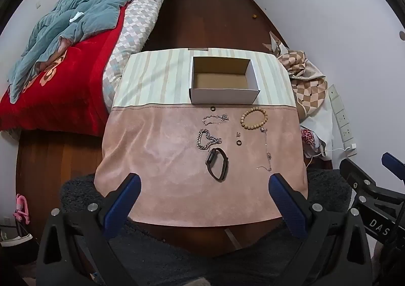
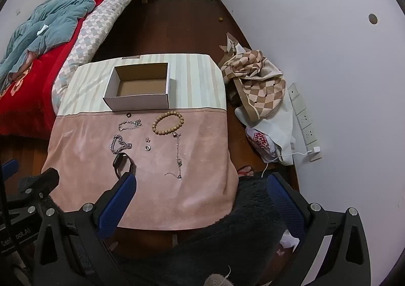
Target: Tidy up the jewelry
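Observation:
An empty white cardboard box stands at the far side of a cloth-covered table. Before it lie a wooden bead bracelet, a heavy silver chain, a thin silver chain, a long thin necklace, a black smart band, small rings and a dark ring. My left gripper hovers open above the near edge. My right gripper is open too, at the table's right near corner.
A bed with a red blanket and a blue quilt runs along the left. Checked fabric and bags lie on the floor at the right by the wall, with sockets and a charger. Dark fuzzy fabric lies below the grippers.

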